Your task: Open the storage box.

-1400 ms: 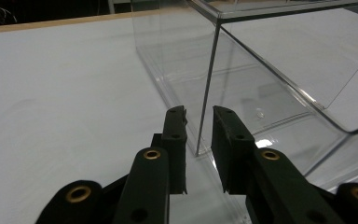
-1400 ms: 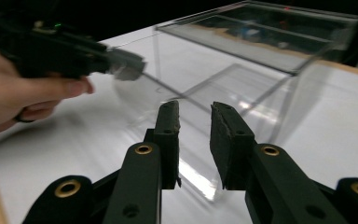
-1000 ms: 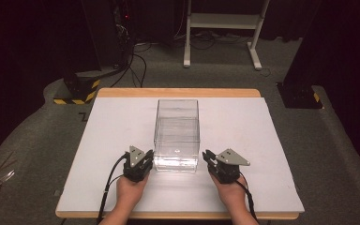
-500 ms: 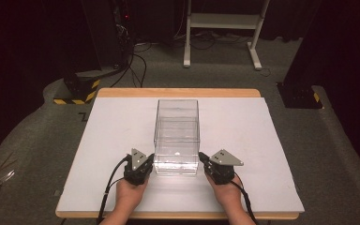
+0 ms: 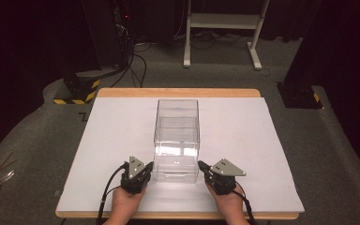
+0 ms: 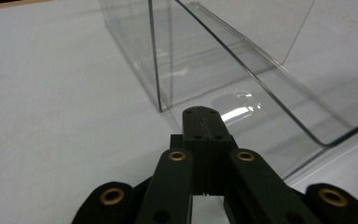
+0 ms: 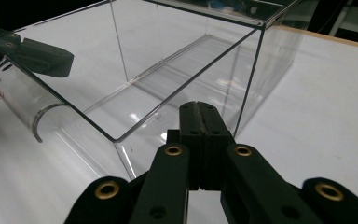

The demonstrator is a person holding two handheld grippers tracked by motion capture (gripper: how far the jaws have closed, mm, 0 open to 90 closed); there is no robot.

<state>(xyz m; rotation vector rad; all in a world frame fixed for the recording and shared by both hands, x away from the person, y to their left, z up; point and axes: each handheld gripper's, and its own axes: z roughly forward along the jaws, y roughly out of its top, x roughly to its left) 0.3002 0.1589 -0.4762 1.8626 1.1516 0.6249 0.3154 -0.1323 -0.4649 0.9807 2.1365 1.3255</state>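
Now that both pairs of jaws have come together on nothing, the left gripper (image 5: 143,174) and right gripper (image 5: 206,170) are flanking the near end of the clear box (image 5: 176,136) mid-table, seemingly readying to nudge it rather than pinch it.

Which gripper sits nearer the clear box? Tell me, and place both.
Left, narrowly. The left gripper sits against the near left corner of the clear box; the right gripper sits just off its near right corner. Both are shut.
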